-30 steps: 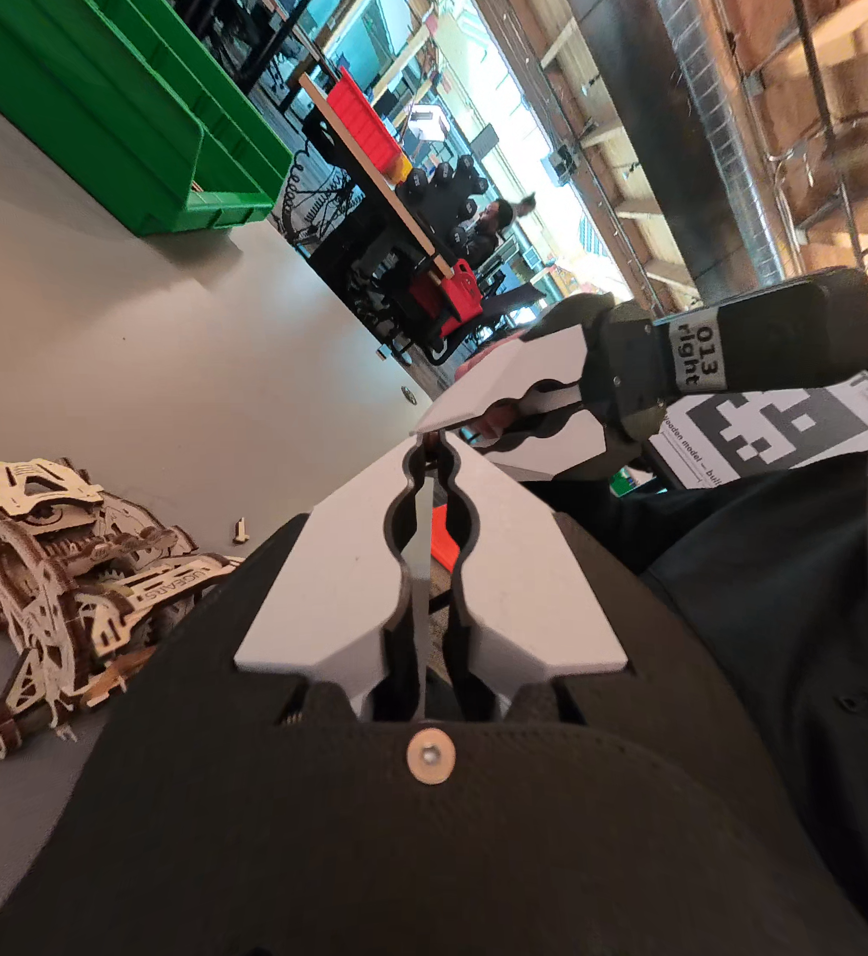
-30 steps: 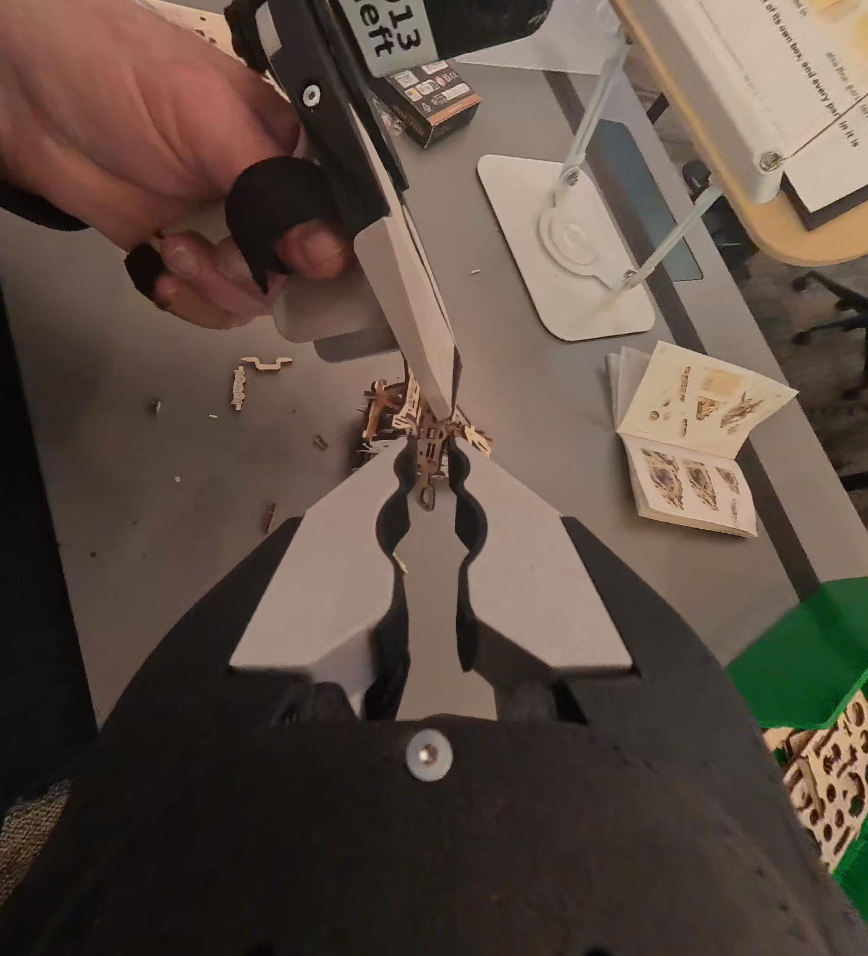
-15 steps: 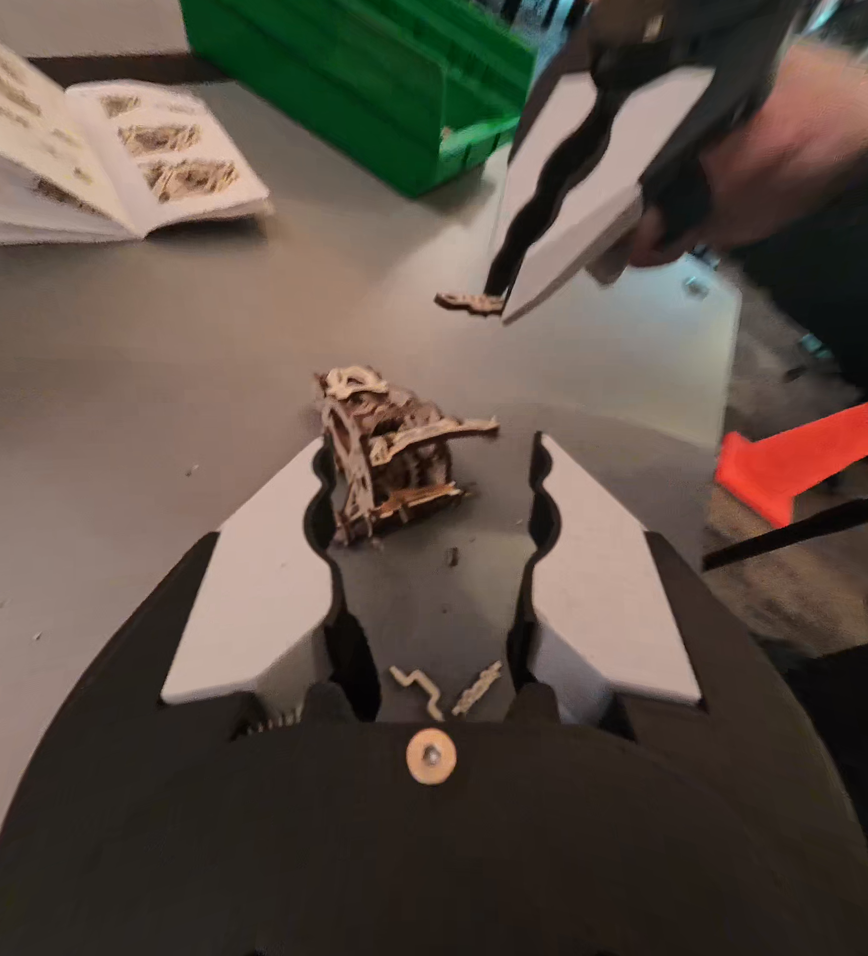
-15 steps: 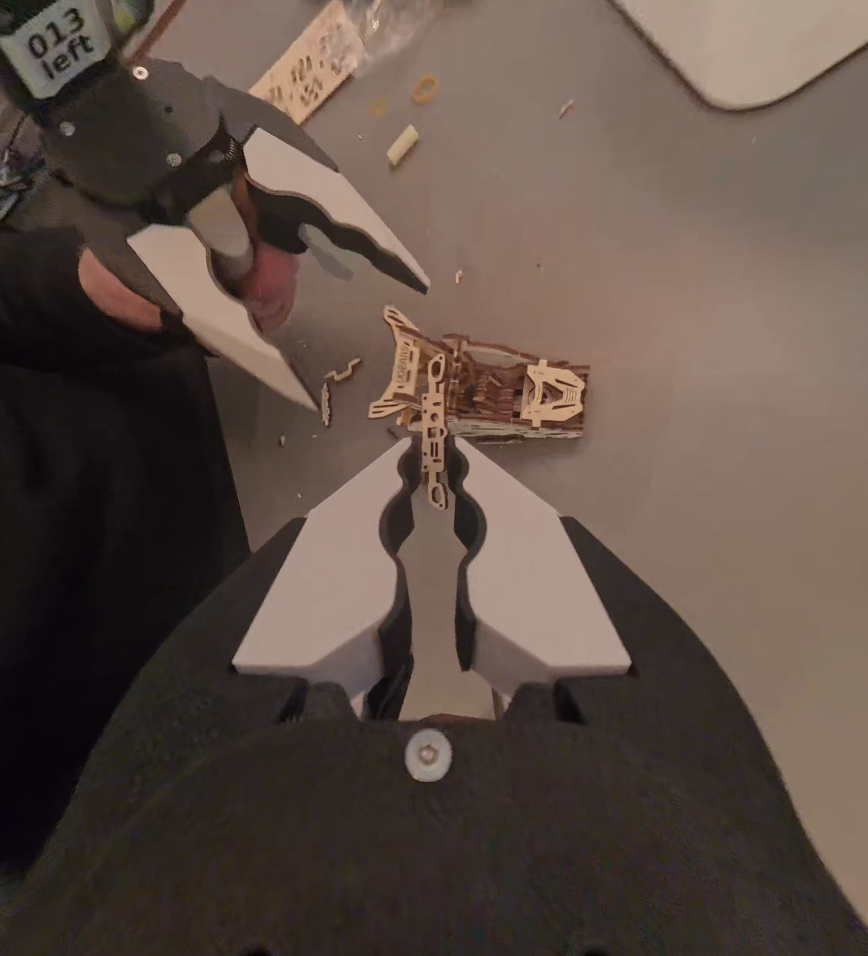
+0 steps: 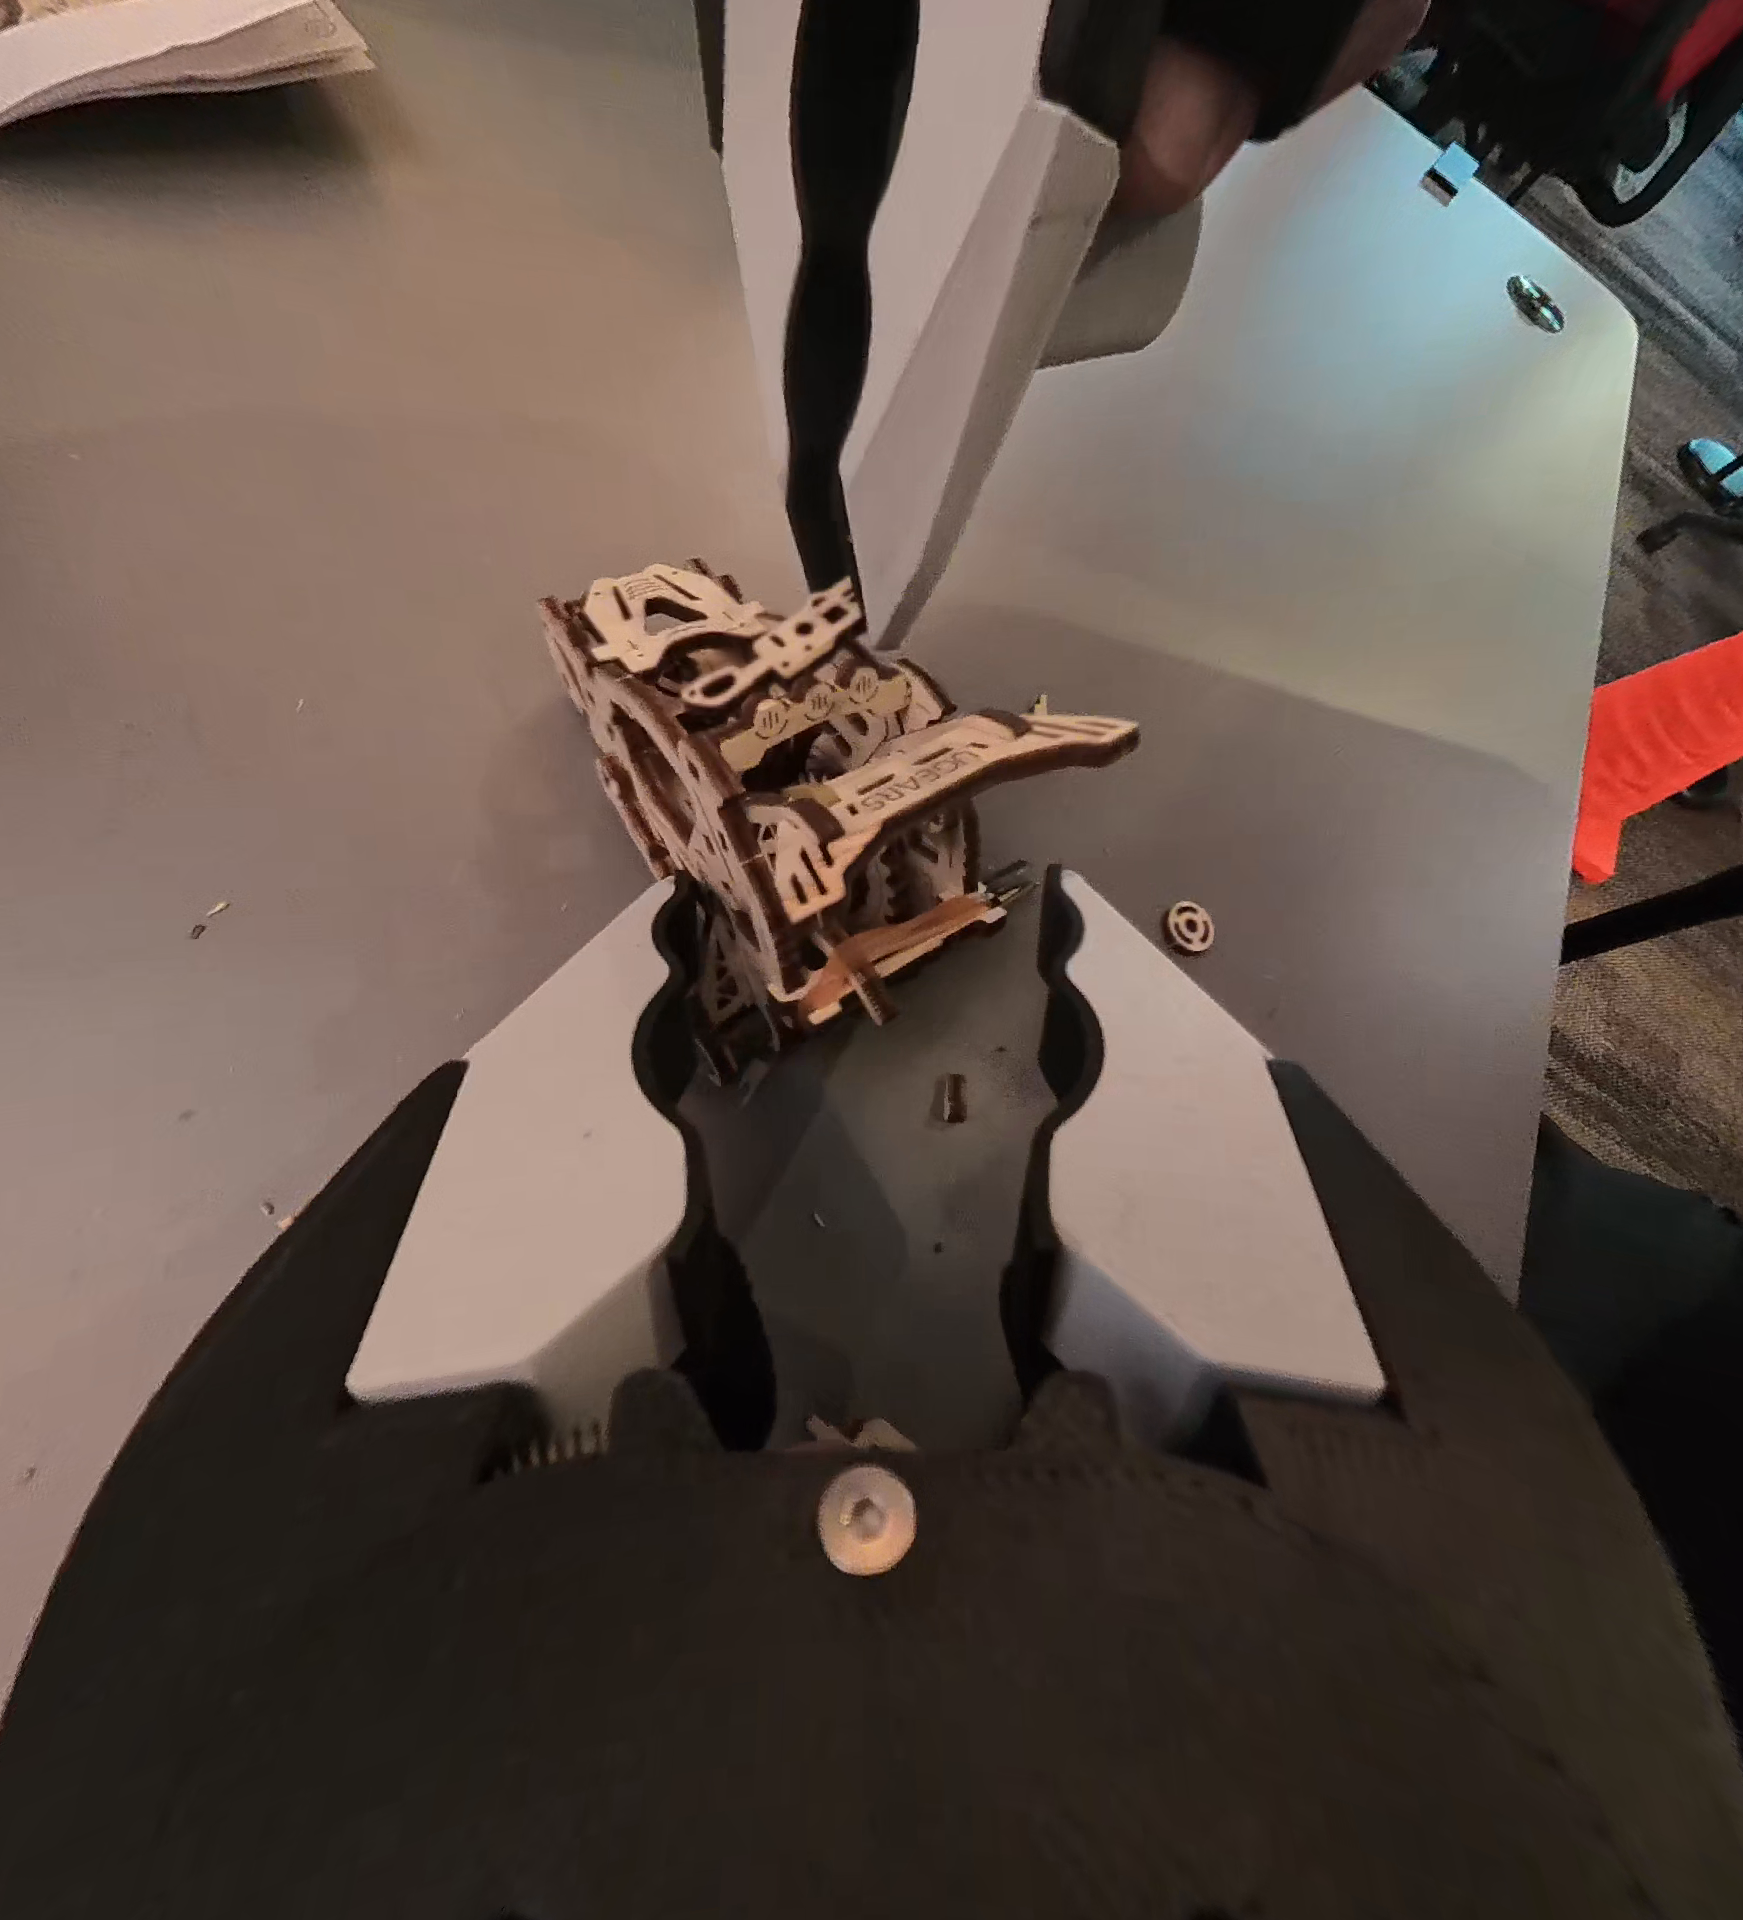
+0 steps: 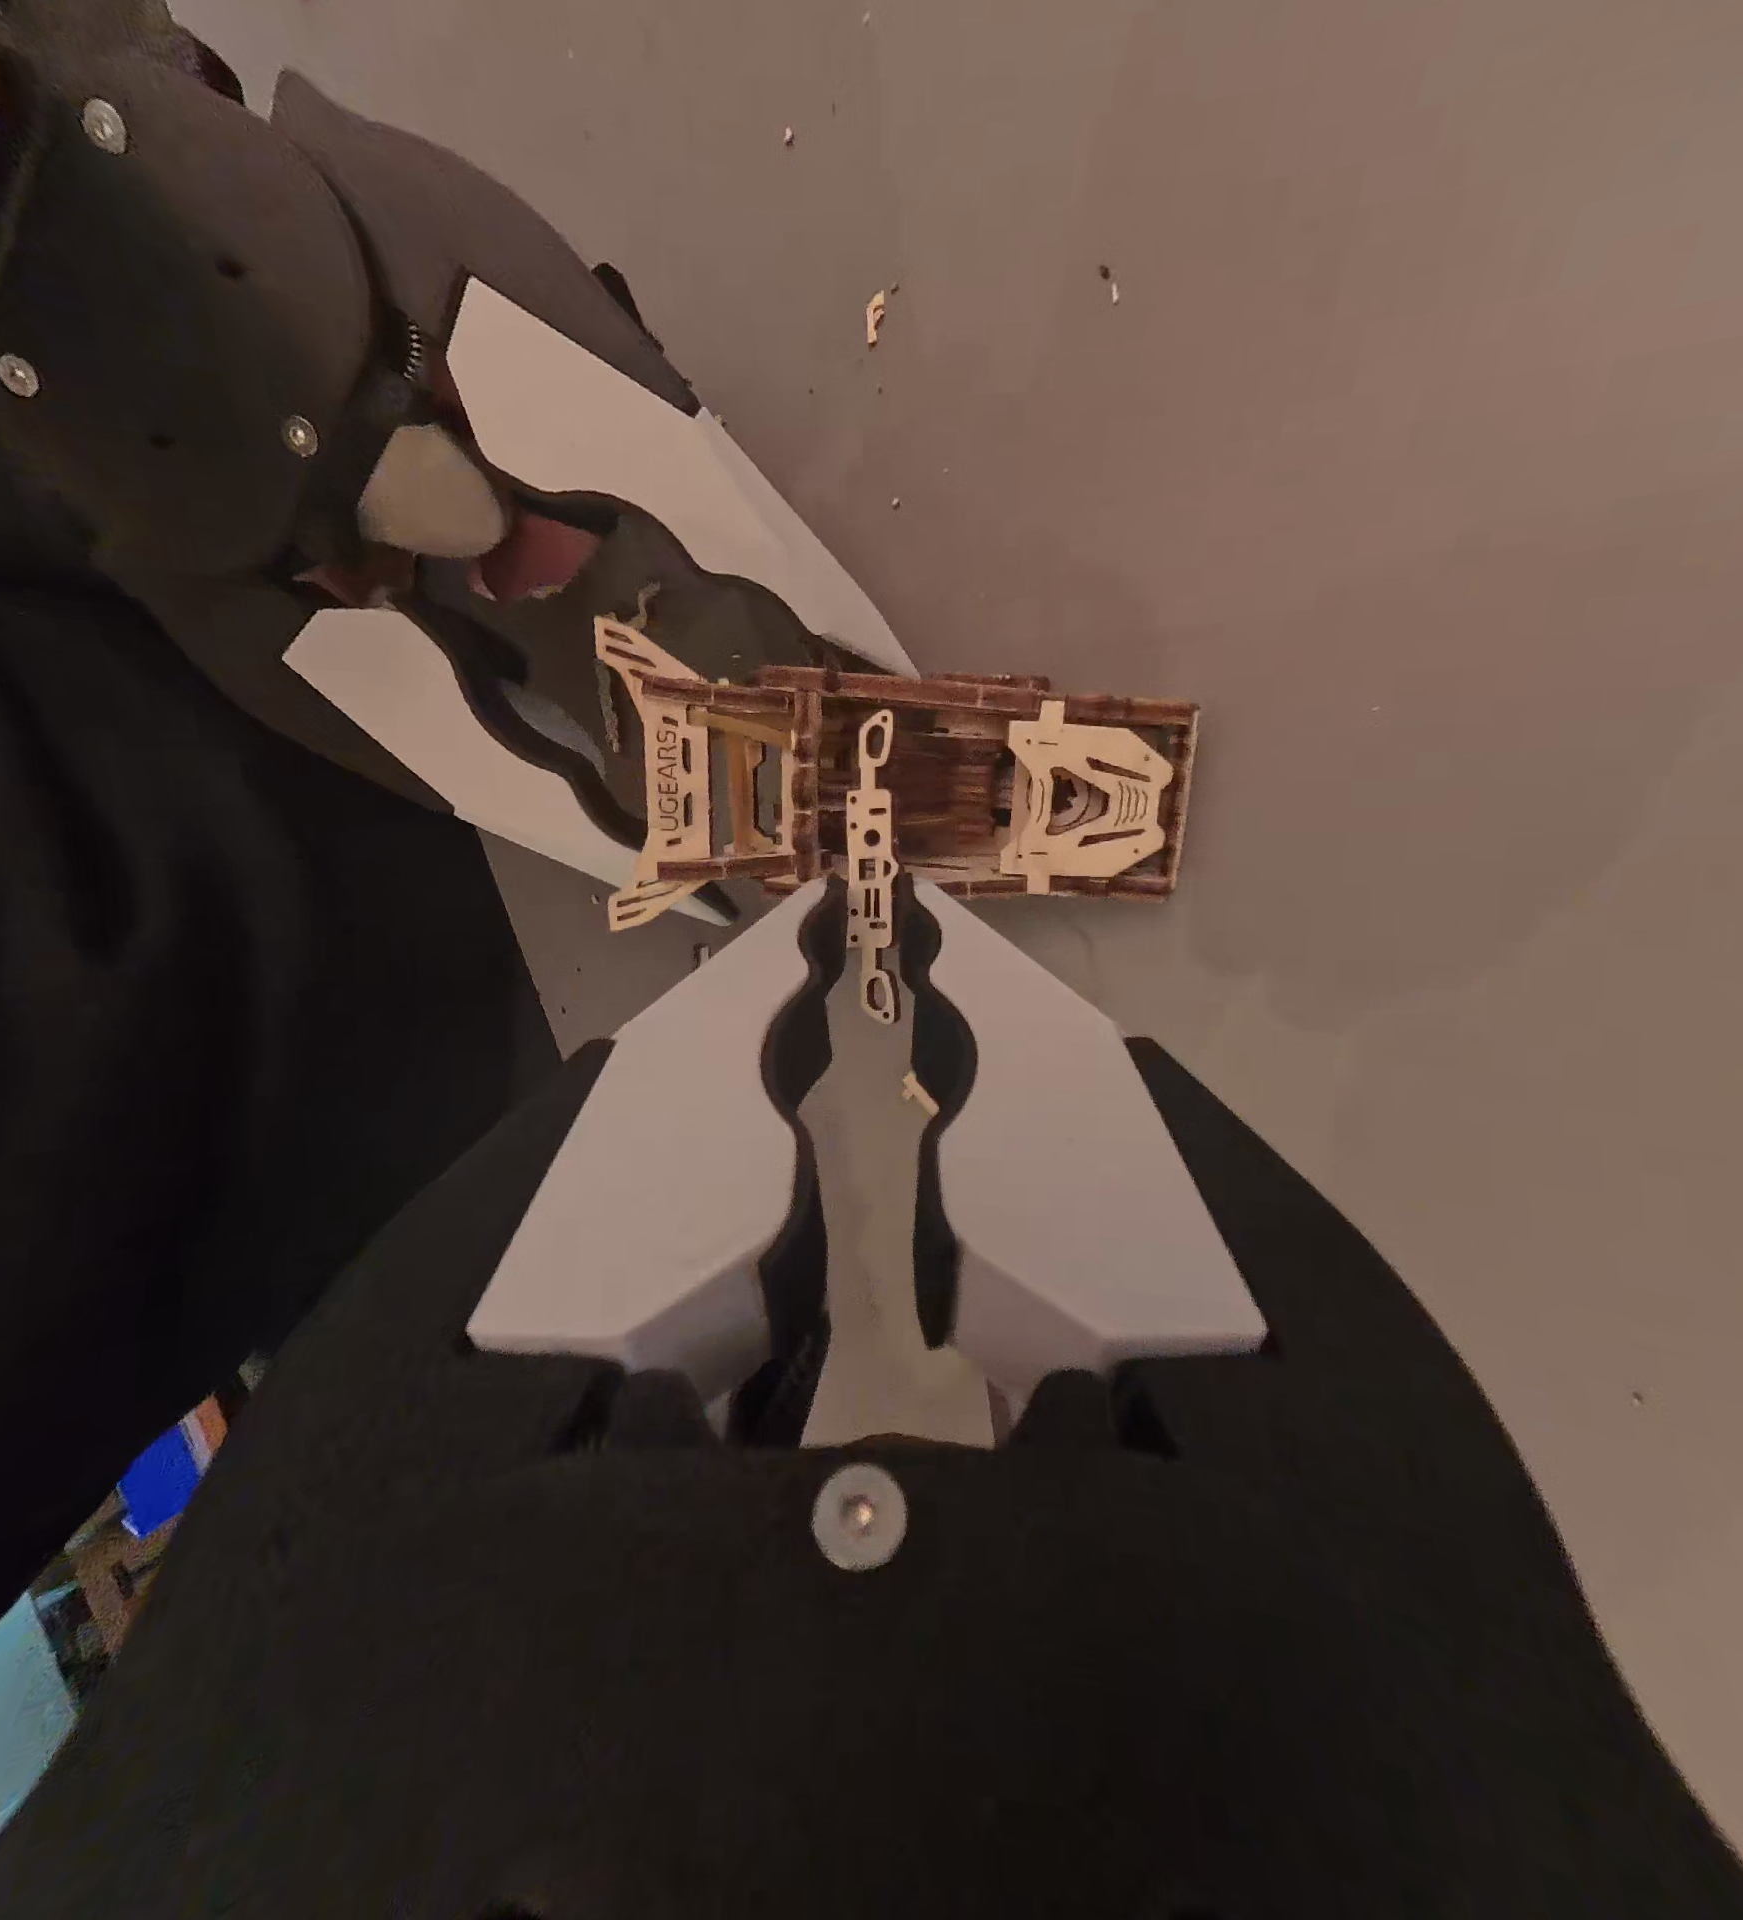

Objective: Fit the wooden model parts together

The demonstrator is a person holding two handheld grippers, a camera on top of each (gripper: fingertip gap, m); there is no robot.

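On the grey table (image 6: 1469, 520), the wooden model (image 6: 908, 790) lay between the spread jaws of the left gripper (image 5: 856, 904). The right gripper (image 6: 872, 894), clamped on a thin slotted strip (image 6: 872, 831), held it over the model; contact was probably not made. The strip looked light and brittle: grip its flat faces.

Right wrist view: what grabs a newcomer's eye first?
The half-built wooden model lying on the grey table, dead centre. The right gripper is shut on a thin wooden strip, holding it across the model's middle. The left gripper, open, straddles the model's end from the upper left.
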